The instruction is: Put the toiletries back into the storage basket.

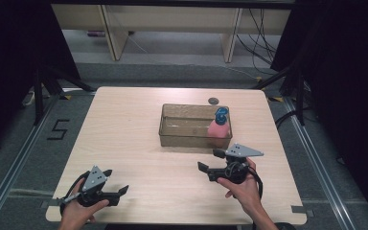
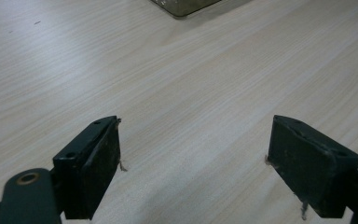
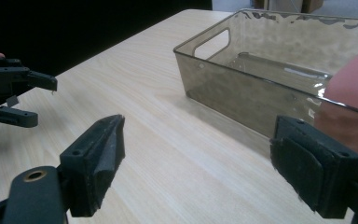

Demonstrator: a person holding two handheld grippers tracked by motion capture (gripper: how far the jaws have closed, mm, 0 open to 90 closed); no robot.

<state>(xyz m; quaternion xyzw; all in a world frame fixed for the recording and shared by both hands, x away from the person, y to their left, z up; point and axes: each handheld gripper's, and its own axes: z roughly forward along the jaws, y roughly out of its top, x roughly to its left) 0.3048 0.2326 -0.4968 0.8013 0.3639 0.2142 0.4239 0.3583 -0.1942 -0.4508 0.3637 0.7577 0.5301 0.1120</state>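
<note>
Gaping wide with nothing between them, the jaws of the right gripper [image 1: 210,160] hang just above the pale wooden table [image 1: 139,143], near its front right part. Just beyond them stands a clear smoky plastic bin [image 1: 172,130] with a cut-out handle in its end wall. Inside the bin, at its right end, stands a pink bottle [image 1: 219,128] with a blue cap [image 1: 221,115]. In the right gripper view the bin's near wall [image 3: 233,100] rises close ahead, and the pink bottle [image 3: 354,84] shows through it beside the right-hand jaw, apart from it.

The left gripper [image 1: 117,184] is held low at the table's front left, well apart from the bin, its jaws likewise spread and empty over bare wood. In the left gripper view a corner of the bin [image 2: 186,5] sits far ahead. A small dark round object [image 1: 213,100] lies on the table behind the bin.
</note>
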